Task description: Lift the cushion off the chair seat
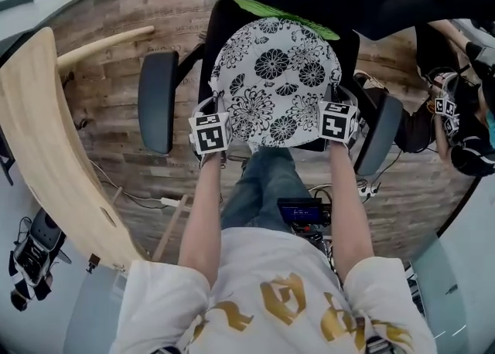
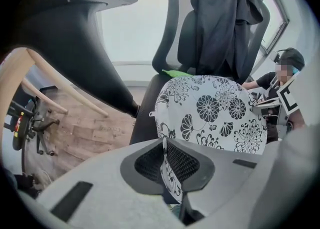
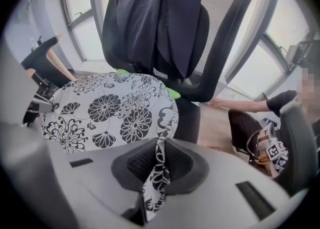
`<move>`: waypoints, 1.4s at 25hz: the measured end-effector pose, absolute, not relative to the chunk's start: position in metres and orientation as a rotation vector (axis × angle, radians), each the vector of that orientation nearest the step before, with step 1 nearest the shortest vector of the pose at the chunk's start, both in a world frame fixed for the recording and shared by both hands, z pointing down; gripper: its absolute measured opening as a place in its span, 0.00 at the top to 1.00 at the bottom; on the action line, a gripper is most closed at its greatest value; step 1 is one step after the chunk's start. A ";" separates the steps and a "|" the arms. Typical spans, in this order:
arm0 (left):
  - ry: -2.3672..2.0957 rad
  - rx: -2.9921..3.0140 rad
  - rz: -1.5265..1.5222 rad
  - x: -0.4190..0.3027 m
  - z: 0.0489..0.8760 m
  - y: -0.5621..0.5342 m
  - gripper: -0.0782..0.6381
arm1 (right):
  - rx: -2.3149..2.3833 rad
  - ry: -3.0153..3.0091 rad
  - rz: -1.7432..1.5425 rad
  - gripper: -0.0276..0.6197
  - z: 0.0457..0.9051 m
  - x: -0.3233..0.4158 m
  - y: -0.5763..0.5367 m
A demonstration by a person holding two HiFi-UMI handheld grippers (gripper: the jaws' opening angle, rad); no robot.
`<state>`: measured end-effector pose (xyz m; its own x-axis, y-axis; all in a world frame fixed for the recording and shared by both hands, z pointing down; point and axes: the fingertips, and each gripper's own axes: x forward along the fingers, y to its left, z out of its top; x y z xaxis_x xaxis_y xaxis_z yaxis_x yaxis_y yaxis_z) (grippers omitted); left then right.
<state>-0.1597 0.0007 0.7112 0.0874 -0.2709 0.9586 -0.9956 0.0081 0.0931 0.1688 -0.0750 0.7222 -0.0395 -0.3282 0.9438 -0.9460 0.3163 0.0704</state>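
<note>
Black office chair (image 1: 157, 101) standing on a wood-plank floor (image 1: 116, 136). Over the chair's seat, a round white cushion (image 1: 274, 82) with black flowers, hiding nearly all of it. Green sheet (image 1: 298, 18) peeking out at the chair's back. Cables and white plugs (image 1: 368, 188) on the floor right of the chair.

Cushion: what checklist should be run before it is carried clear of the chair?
1. Left gripper jaws shut on cushion edge: ok.
2. Right gripper jaws shut on its other side: ok.
3. The two grips about level with each other: ok.
4. Cushion free of the seat: cannot tell.
5. Armrests stand apart from the cushion's sides: ok.
6. Green item behind the cushion not caught on it: cannot tell.
</note>
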 end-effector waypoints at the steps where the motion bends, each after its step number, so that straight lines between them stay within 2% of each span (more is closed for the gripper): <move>1: -1.342 1.432 0.983 -0.158 0.713 0.002 0.86 | 1.194 -1.571 0.771 0.90 0.725 0.170 -0.073; 8: -1.355 1.440 0.965 -0.164 0.708 0.001 0.86 | 1.194 -1.588 0.759 0.90 0.723 0.163 -0.075; 35: -1.436 1.722 0.892 -0.163 0.579 -0.019 0.86 | 1.342 -1.702 0.730 0.90 0.602 0.165 -0.054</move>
<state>-0.1626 -0.0192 0.5788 0.1431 -0.4951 0.8570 -0.9876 -0.1279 0.0910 0.1649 -0.0542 0.6021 -0.0861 -0.4823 0.8717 -0.9640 0.2612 0.0492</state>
